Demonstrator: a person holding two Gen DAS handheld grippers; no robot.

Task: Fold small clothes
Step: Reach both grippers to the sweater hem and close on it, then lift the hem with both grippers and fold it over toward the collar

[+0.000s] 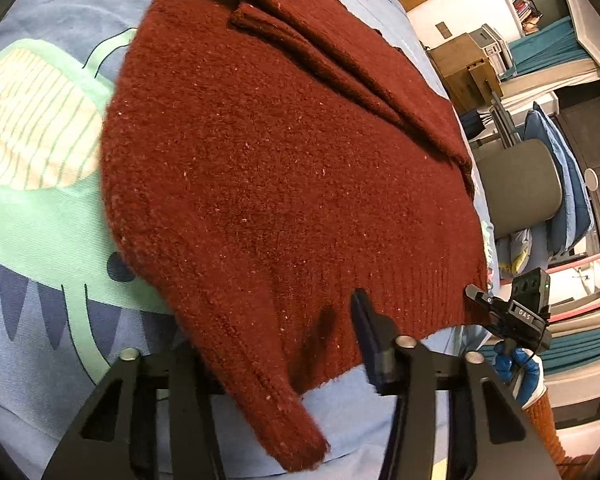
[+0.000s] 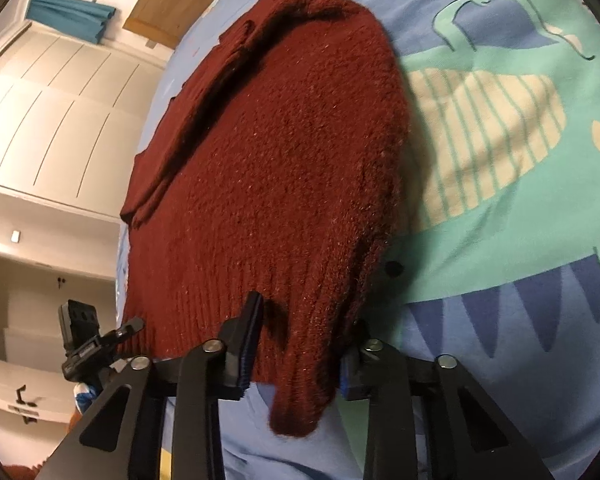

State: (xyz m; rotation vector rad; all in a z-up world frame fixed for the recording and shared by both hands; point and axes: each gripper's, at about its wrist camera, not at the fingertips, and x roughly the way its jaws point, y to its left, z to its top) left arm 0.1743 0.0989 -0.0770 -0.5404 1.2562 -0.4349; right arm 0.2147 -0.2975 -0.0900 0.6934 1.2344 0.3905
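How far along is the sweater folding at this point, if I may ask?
Done: a sleeve lies folded across the sweater, flat on the bedsheet. In hand: the left gripper and right gripper each grip the near hem. Left: probably folding the hem over to the far end.

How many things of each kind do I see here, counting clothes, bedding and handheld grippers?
Dark red knitted sweater: 1
Black two-finger grippers: 2 (left gripper, right gripper)
Blue dinosaur-print bedsheet: 1
Total: 4
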